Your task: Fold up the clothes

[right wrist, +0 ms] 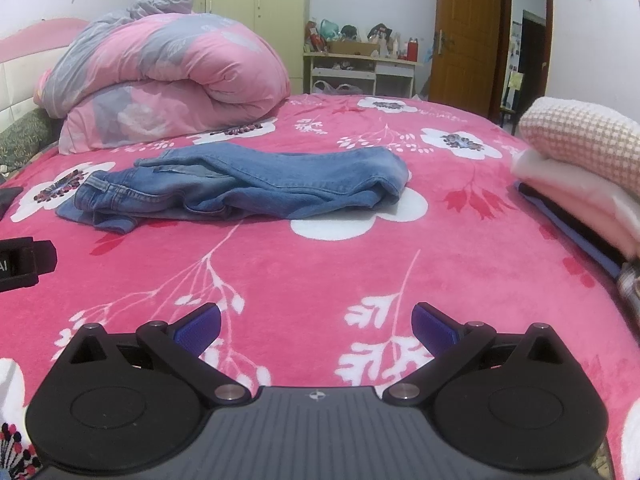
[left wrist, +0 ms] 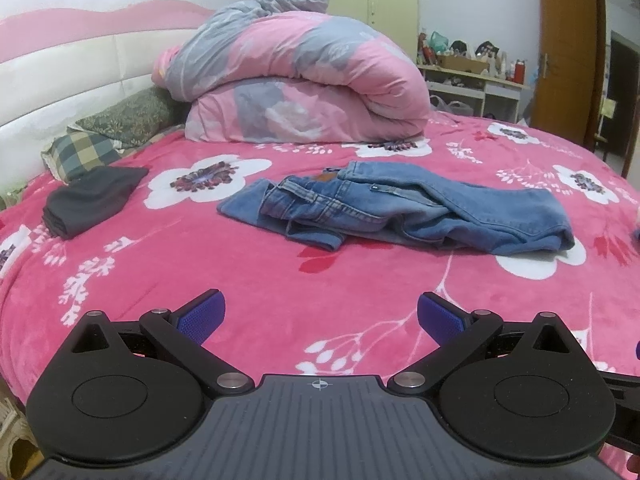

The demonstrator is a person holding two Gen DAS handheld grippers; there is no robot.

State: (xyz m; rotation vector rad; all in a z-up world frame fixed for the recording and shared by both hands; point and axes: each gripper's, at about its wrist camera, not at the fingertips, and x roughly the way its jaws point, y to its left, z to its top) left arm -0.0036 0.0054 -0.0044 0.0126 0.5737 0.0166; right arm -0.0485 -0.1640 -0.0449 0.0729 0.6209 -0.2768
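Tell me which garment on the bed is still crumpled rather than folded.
The blue jeans, bunched mid-bed with legs twisted. The dark grey garment by the pillows is folded flat, and the stack on the right is folded too.

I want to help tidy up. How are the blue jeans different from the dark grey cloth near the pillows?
The jeans are blue denim, while the dark grey cloth is plain charcoal. The jeans lie crumpled and spread out, unfolded; the grey cloth is folded into a neat, compact stack. The jeans take up more room mid-bed; the grey cloth sits by the checked pillow. Both rest on the pink floral blanket, untouched.
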